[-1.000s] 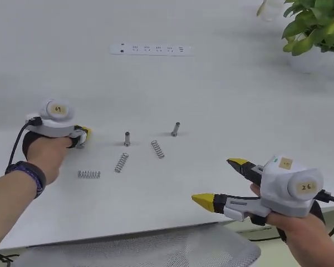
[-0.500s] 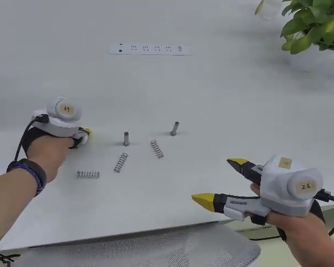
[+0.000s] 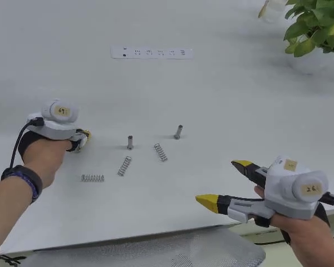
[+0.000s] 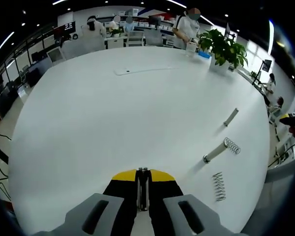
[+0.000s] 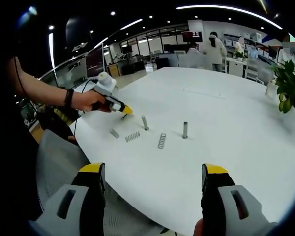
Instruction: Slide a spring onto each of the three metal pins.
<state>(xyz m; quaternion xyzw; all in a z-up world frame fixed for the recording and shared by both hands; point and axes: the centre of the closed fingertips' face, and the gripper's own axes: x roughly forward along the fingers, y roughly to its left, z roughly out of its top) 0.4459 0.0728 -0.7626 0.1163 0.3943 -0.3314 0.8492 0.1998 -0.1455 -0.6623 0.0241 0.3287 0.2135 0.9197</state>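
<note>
Two metal pins stand upright on the white table, one (image 3: 129, 142) left of the other (image 3: 178, 132). Three springs lie flat near them: the left (image 3: 92, 178), the middle (image 3: 124, 165) and the right (image 3: 160, 152). My left gripper (image 3: 83, 136) rests low at the table, left of the pins, shut on a third metal pin (image 4: 143, 187) that stands between its yellow tips. My right gripper (image 3: 222, 181) hovers near the table's front edge, jaws wide open and empty (image 5: 152, 172). From the right gripper view the pins (image 5: 144, 122) (image 5: 185, 130) and springs (image 5: 132, 136) lie ahead.
A white power strip (image 3: 151, 53) lies far back on the table. A potted plant (image 3: 317, 28) stands at the back right corner. The table's front edge (image 3: 128, 236) runs just below my right gripper, with a mesh chair back under it.
The head view has shifted slightly. The left gripper stays beside the pins, still shut; the right gripper stays open. Pins and springs have not moved.
</note>
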